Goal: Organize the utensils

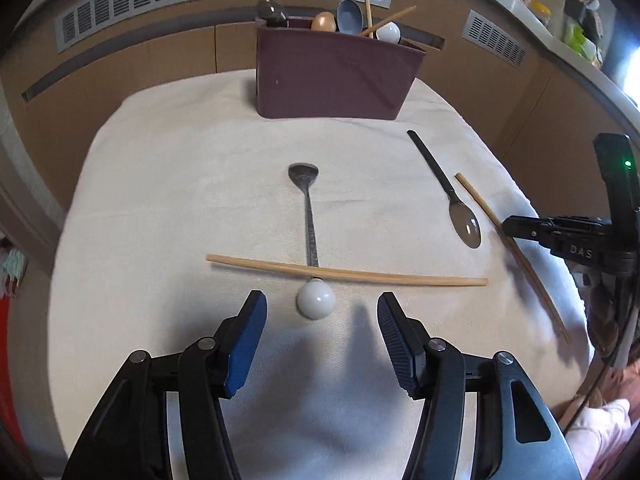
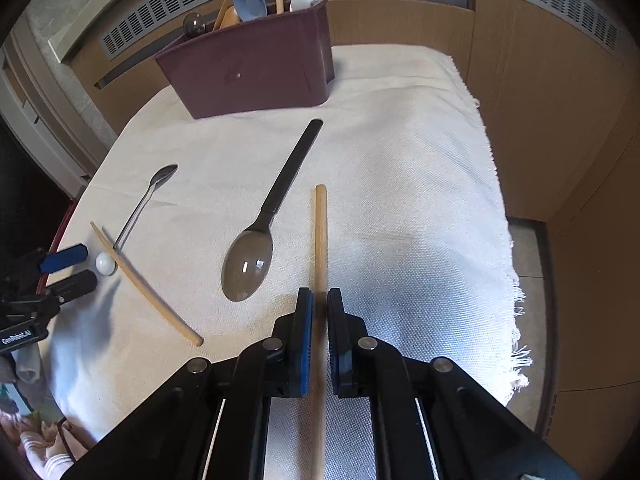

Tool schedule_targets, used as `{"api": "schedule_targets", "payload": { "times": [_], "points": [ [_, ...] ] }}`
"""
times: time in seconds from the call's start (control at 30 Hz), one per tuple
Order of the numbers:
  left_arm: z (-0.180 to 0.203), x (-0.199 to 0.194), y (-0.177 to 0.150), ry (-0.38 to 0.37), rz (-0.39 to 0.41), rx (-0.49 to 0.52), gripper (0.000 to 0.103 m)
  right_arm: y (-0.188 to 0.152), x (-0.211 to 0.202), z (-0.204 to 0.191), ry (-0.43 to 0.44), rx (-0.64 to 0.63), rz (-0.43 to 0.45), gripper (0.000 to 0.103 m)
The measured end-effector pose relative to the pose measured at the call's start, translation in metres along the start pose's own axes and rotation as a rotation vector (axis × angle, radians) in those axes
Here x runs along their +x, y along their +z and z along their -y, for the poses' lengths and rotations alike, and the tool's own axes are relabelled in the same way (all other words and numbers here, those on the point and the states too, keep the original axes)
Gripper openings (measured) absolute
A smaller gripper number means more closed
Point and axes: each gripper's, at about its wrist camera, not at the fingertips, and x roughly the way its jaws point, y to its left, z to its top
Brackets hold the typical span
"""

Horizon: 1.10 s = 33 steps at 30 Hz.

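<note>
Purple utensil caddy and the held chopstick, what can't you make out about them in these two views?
- Purple utensil caddy: in both views its walls hide the inside, so the handles and any compartments cannot be seen.
- Held chopstick: in the right wrist view its near end is blurred between the right gripper jaws; in the left wrist view it is motion-smeared.

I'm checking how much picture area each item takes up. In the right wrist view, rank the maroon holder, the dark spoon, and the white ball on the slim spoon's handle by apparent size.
1. maroon holder, though farthest from the camera.
2. dark spoon, nearer, which may enlarge it.
3. white ball, clearly smallest.
</note>
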Motion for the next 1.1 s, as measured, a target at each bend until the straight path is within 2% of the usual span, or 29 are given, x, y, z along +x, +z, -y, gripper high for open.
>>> {"api": "schedule_targets", "payload": {
  "times": [0.1, 0.17, 0.2, 0.27, 0.6, 0.83, 1.03, 1.07, 1.1],
  "points": [
    [0.007, 0.012, -0.001, 0.027, 0.001, -0.005, 0.040, -0.003, -0.010, 0.002, -0.019, 0.007, 0.034, 0.010],
    [0.008, 0.017, -0.002, 0.067, 0.021, -0.004, 0.022, -0.005, -0.016, 0.003, -0.039, 0.008, 0.051, 0.017],
    [0.006, 0.016, -0.002, 0.077, 0.033, -0.013, 0.022, -0.006, -0.019, 0.003, -0.050, 0.006, 0.059, 0.021],
    [-0.001, 0.007, 0.000, 0.048, 0.056, -0.047, 0.022, -0.008, -0.023, 0.005, -0.065, 0.002, 0.072, 0.026],
    [-0.003, -0.076, 0.027, 0.066, 0.293, -0.012, 0.022, -0.008, -0.033, 0.004, -0.026, 0.007, 0.101, 0.046],
    [0.001, -0.099, 0.045, 0.058, 0.366, 0.012, 0.022, -0.009, -0.033, 0.002, -0.037, -0.010, 0.106, 0.047],
    [0.004, -0.088, 0.049, 0.041, 0.343, 0.008, 0.022, -0.005, -0.019, -0.004, -0.040, -0.056, 0.087, 0.046],
    [0.005, -0.085, 0.048, 0.036, 0.336, 0.010, 0.022, -0.003, -0.015, -0.006, -0.046, -0.066, 0.082, 0.044],
    [0.006, -0.083, 0.048, 0.032, 0.330, 0.010, 0.022, -0.001, -0.011, -0.008, -0.050, -0.083, 0.074, 0.035]
  ]
}}
